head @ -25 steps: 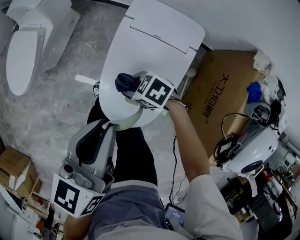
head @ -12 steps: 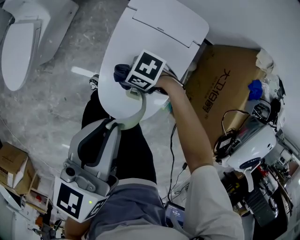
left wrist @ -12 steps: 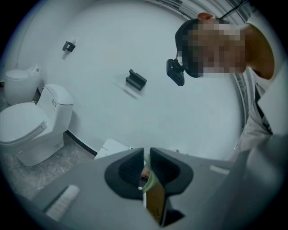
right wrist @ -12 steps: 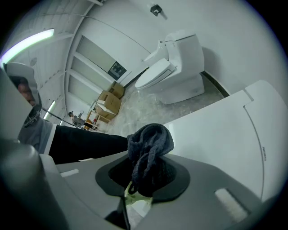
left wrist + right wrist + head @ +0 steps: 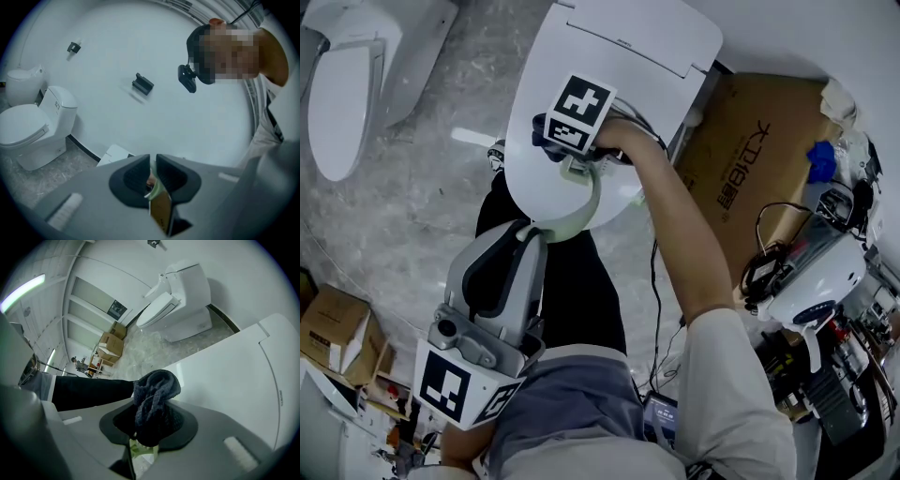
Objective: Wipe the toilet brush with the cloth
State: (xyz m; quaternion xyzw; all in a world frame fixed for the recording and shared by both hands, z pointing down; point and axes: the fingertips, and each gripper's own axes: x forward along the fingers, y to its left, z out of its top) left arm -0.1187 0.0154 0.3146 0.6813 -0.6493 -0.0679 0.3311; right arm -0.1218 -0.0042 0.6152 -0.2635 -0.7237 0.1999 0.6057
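The toilet brush's pale green curved handle arcs over the front of a closed white toilet lid. My left gripper is low in the head view and shut on the handle's near end, seen as a thin green strip between its jaws. At the handle's far end, my right gripper is shut on a bunched dark cloth. The cloth fills the jaws, with a bit of green handle showing under it. The brush head is hidden.
A second white toilet stands at the upper left on the marbled floor. A large cardboard box and a white machine with cables crowd the right. Small boxes sit at the lower left. The person's dark trousers are below.
My right gripper with the cloth has moved up the view along the green handle, further over the toilet lid. The left gripper keeps its hold with little movement.
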